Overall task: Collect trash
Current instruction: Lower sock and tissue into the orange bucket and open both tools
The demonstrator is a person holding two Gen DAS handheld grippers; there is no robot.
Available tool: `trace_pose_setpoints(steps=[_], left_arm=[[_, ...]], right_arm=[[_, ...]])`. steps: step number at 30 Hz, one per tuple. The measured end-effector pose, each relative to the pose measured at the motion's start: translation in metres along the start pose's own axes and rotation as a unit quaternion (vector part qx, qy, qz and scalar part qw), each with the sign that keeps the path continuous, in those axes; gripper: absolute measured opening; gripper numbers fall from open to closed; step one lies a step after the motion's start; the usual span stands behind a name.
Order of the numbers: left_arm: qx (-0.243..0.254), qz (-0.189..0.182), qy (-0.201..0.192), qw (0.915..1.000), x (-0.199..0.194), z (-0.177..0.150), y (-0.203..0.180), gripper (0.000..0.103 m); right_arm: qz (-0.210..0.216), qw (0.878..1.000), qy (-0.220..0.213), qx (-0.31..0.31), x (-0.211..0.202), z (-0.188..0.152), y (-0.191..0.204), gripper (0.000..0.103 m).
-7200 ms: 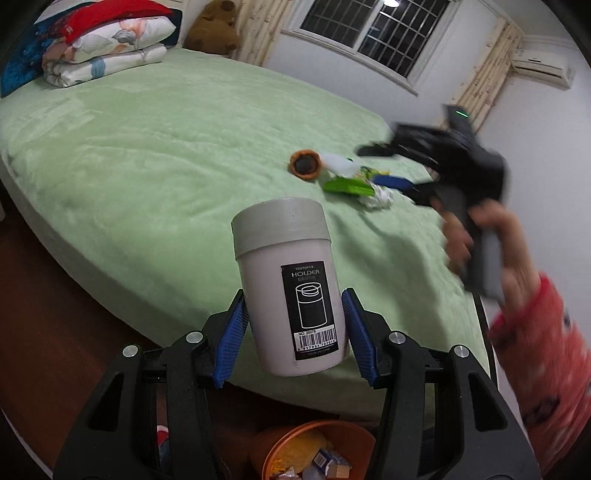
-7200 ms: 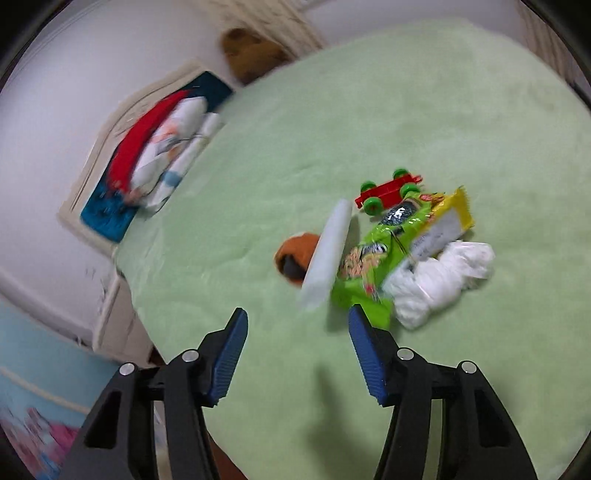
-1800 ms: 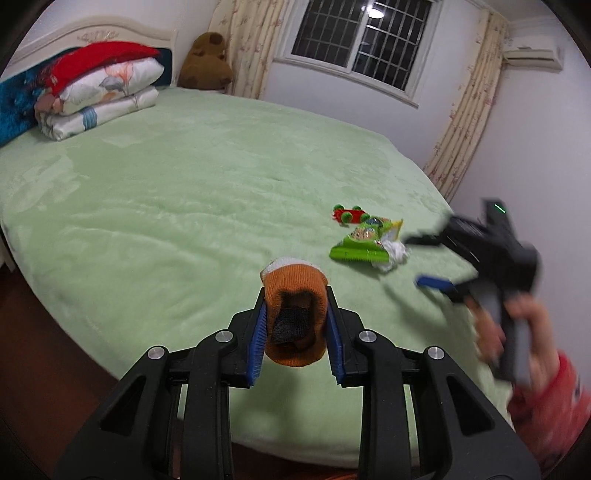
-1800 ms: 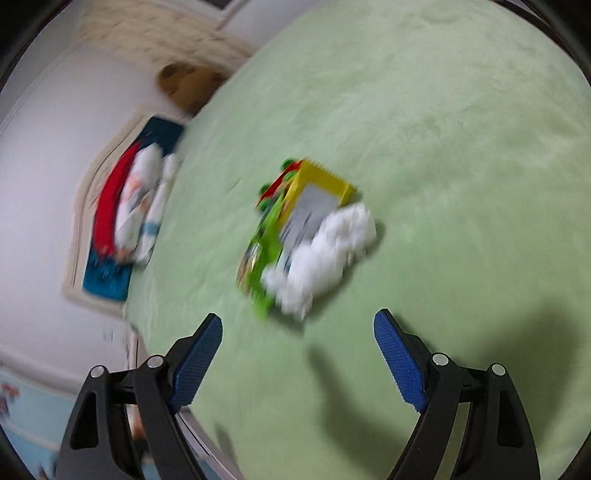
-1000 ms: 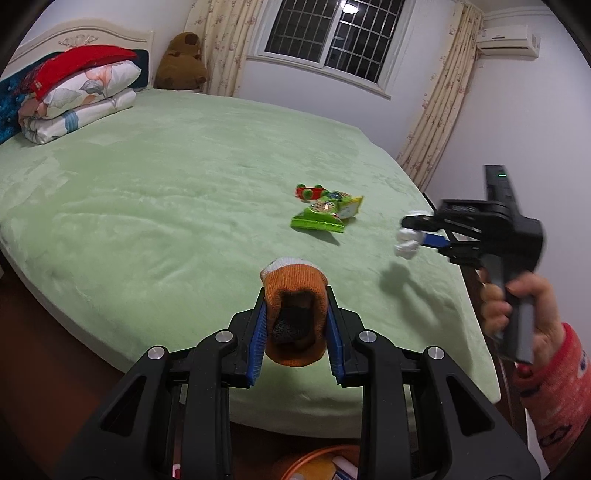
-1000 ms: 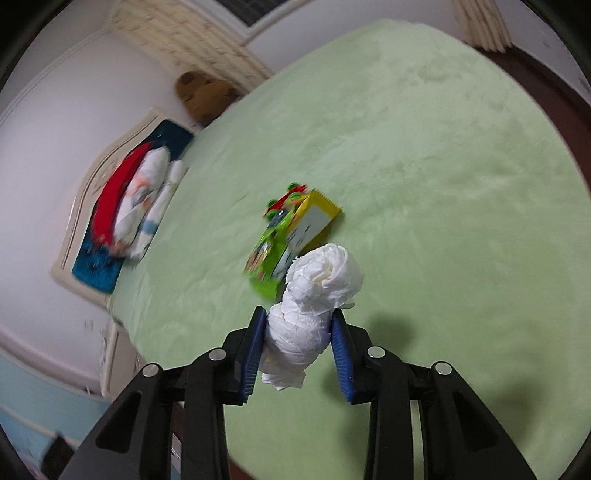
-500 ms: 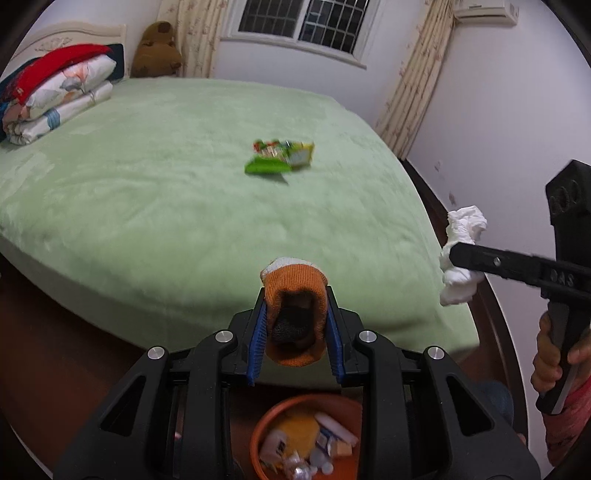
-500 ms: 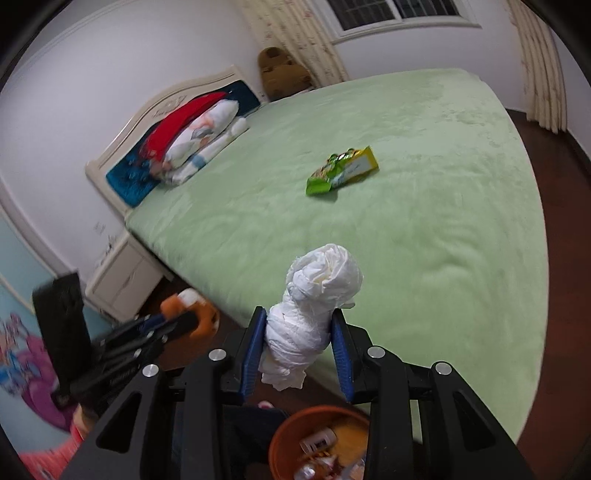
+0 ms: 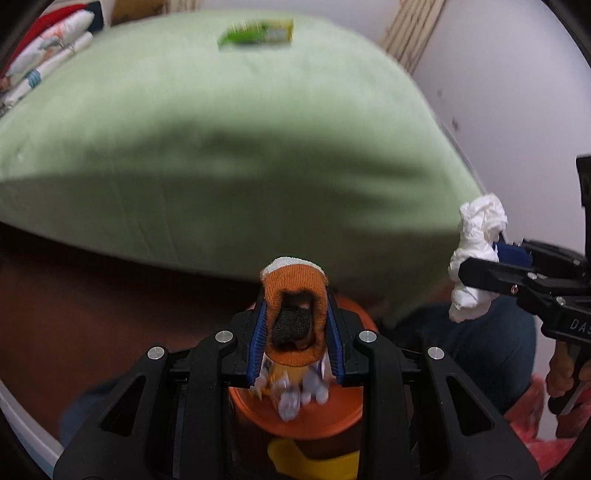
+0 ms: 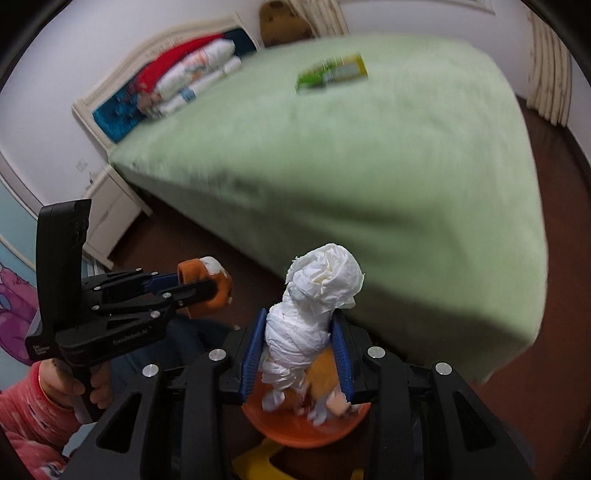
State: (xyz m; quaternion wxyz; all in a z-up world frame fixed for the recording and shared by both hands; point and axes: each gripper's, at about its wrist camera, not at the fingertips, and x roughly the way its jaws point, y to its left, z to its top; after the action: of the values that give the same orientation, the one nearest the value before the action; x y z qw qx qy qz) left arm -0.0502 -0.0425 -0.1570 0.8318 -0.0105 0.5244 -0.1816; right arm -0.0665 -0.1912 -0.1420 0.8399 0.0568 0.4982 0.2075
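Green bed (image 10: pixel 369 177) carries a snack packet (image 10: pixel 331 75), blurred. Orange bin (image 9: pixel 295 424) sits on the floor below both tools. Right gripper (image 10: pixel 297 354) pinches a crumpled tissue wad (image 10: pixel 314 310); left gripper (image 9: pixel 294 332) clamps an orange sock (image 9: pixel 295 314).

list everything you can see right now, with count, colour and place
knitted orange sock: 1, orange with white tip, between left tongs
crumpled white tissue wad: 1, white, between right tongs
round orange bin: 1, orange, part-filled, on floor below both tongs
snack packet: 1, green and yellow, on bed
green bed cover: 1, pale green
folded bedding: 1 stack, red and white, by headboard
brown plush toy: 1, beyond bed
hand: 1, red sleeve, gripping left handle
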Motion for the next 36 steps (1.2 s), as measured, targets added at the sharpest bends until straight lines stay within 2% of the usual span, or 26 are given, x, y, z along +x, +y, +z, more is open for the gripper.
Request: trace_pose_setpoints(steps=[3,10,23,24,25,26,27,28,32,36], left_arm=[[-0.008,-0.001,0.045,0.9990,0.029,-0.021,-0.003,0.027],[-0.039,0.002,0.109,0.9933,0.074,-0.052,0.000,0.027],[-0.068,0.015,0.169,0.9831,0.120,-0.070,0.013,0.028],[-0.071,0.012,0.173,0.9823,0.121,-0.071,0.013,0.029],[-0.075,0.011,0.175,0.9817,0.123,-0.071,0.014,0.036],[-0.080,0.013,0.177,0.9809,0.125,-0.071,0.015,0.041],[-0.082,0.015,0.176,0.9809,0.125,-0.071,0.017,0.052],[-0.083,0.017,0.172,0.9815,0.123,-0.070,0.018,0.064],[-0.088,0.023,0.159,0.9831,0.120,-0.065,0.019,0.072],[-0.086,0.028,0.156,0.9836,0.119,-0.066,0.019,0.076]], right_arm=[[-0.009,0.999,0.038,0.008,0.024,-0.019,-0.008,0.035],[-0.013,0.994,0.102,0.035,0.064,-0.051,-0.021,0.035],[-0.012,0.985,0.167,0.050,0.112,-0.071,-0.022,0.035],[-0.011,0.984,0.170,0.052,0.113,-0.073,-0.024,0.038],[-0.009,0.983,0.174,0.055,0.115,-0.074,-0.024,0.040],[-0.011,0.982,0.177,0.059,0.117,-0.074,-0.025,0.052],[-0.013,0.982,0.178,0.062,0.117,-0.073,-0.027,0.063],[-0.017,0.983,0.173,0.065,0.117,-0.072,-0.028,0.063],[-0.028,0.984,0.157,0.074,0.111,-0.068,-0.035,0.076],[-0.033,0.984,0.155,0.077,0.109,-0.067,-0.038,0.076]])
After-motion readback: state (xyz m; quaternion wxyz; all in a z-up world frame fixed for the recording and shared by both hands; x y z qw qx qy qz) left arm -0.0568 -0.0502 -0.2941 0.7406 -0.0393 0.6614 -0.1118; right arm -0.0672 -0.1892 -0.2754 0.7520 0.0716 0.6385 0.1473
